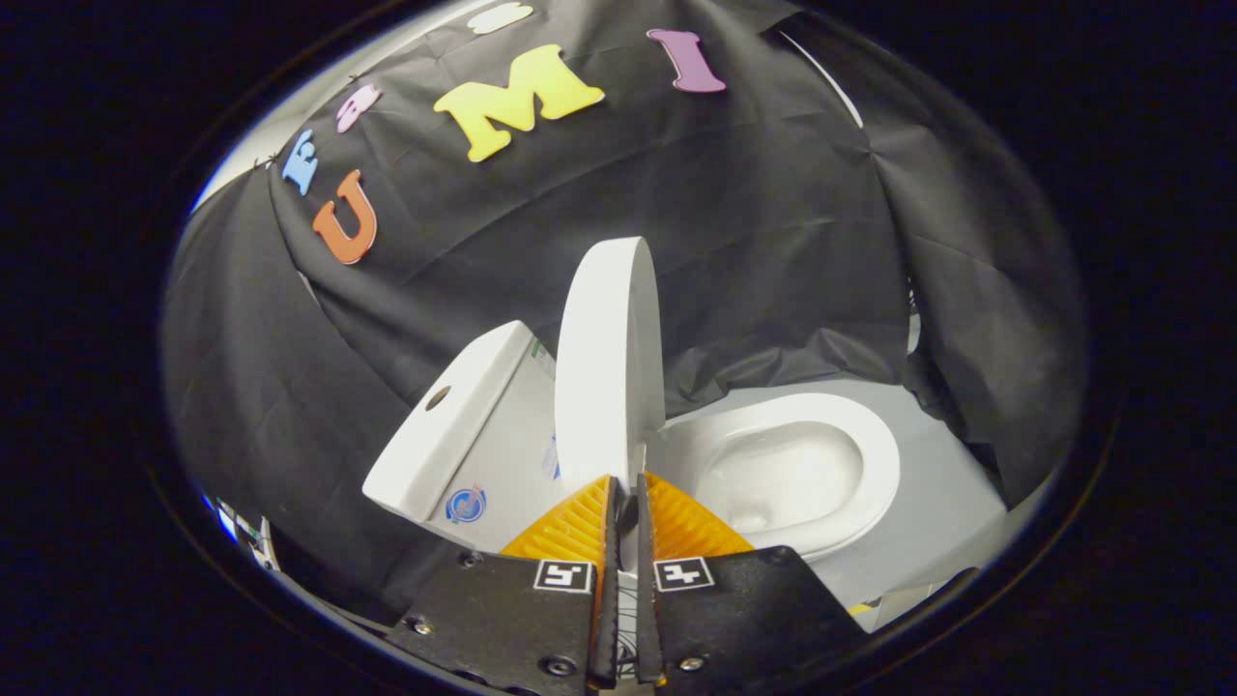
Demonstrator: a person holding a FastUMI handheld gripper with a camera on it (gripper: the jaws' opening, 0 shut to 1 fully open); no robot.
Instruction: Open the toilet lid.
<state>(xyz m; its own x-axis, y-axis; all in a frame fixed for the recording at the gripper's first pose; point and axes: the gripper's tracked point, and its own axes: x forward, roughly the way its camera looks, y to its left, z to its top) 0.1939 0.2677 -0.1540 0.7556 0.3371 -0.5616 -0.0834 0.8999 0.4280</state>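
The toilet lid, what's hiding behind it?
The lid stands raised, its edge pinched between the gripper fingers. Behind it is the white tank, partly covered by the lid. On the lid's other side lies the open bowl; its drain is not visible.

The white toilet lid (609, 367) stands raised, nearly upright and seen almost edge-on, its smooth oval rising from the hinge end just ahead of the fingers. It stands between the white cistern (454, 425) and the open bowl (783, 474), whose rim lies uncovered.
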